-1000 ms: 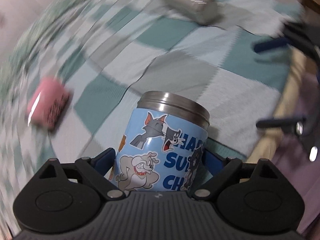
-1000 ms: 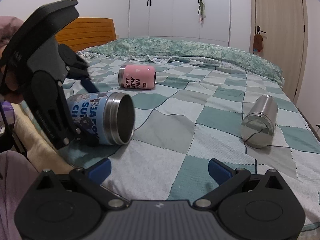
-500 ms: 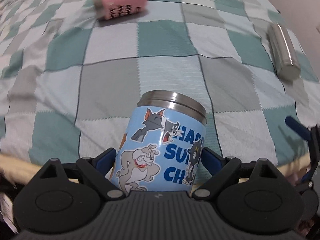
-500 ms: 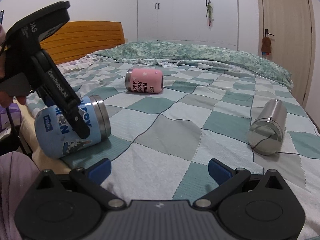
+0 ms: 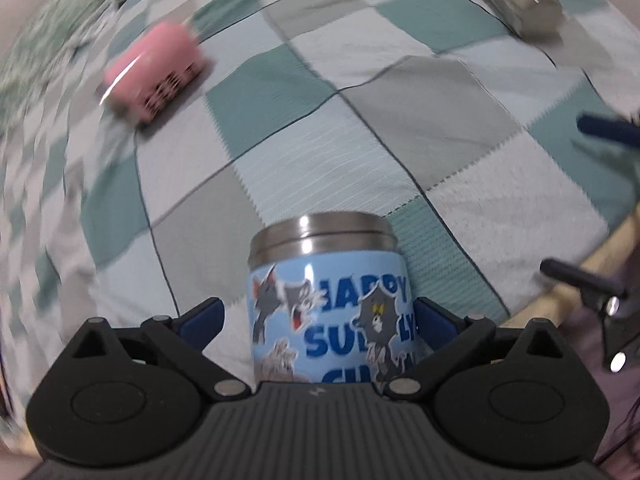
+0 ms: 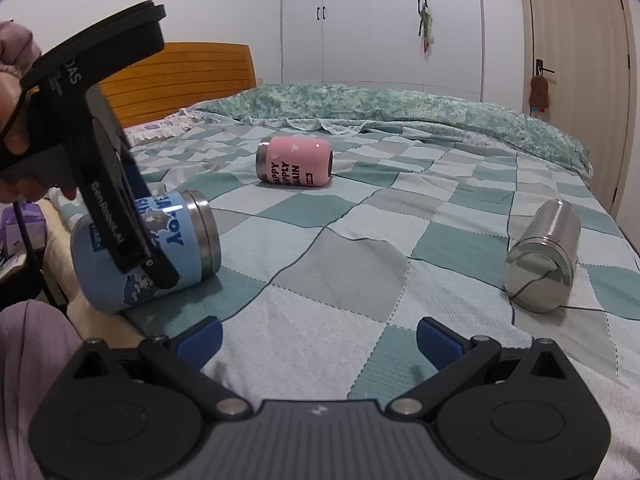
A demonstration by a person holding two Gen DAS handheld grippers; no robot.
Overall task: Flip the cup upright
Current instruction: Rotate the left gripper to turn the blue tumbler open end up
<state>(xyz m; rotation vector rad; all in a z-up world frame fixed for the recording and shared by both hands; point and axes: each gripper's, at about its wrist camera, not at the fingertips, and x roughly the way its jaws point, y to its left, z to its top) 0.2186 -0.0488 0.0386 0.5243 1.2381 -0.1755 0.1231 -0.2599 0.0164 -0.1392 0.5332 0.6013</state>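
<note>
My left gripper (image 5: 320, 316) is shut on a light-blue cartoon cup (image 5: 332, 304) with a steel rim. In the right wrist view the cup (image 6: 168, 248) is tilted, its rim pointing right and resting near the bed's left edge, with the left gripper (image 6: 132, 216) clamped across its body. My right gripper (image 6: 318, 338) is open and empty above the bed's near edge. A pink cup (image 6: 294, 162) and a steel cup (image 6: 544, 264) lie on their sides on the bedspread.
The bed has a green, grey and white checked cover (image 6: 360, 264). A wooden headboard (image 6: 192, 76) stands at the left, wardrobes (image 6: 380, 24) and a door (image 6: 576, 80) behind. The bed's edge (image 5: 580, 280) runs at the right in the left wrist view.
The left gripper has swung with the blue cup: its rim turned from facing my right camera to pointing right, and the cup now touches the bedspread. The right gripper stayed open.
</note>
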